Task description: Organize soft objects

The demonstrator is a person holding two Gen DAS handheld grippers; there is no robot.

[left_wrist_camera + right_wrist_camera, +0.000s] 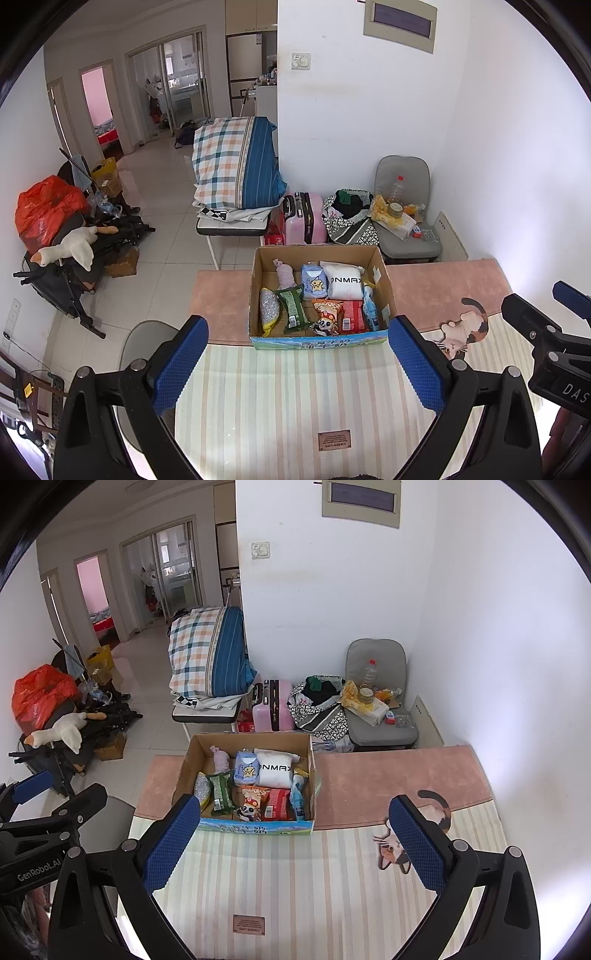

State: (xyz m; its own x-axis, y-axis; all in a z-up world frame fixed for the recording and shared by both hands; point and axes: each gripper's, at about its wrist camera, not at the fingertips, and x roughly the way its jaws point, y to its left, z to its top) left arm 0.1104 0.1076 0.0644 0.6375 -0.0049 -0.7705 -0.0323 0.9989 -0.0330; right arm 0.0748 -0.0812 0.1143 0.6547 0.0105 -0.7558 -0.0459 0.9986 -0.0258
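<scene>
A cardboard box stands on the striped table mat, also in the right wrist view. It holds several soft packs: a white pouch, a blue star pack, a green packet, a red packet, a pink roll. My left gripper is open and empty, hovering in front of the box. My right gripper is open and empty, just right of the box's front.
The table has a pink mat behind the box and a cat print. Beyond the far edge stand a grey chair with clutter, a pink suitcase and folded bedding. A stroller with a goose toy stands left.
</scene>
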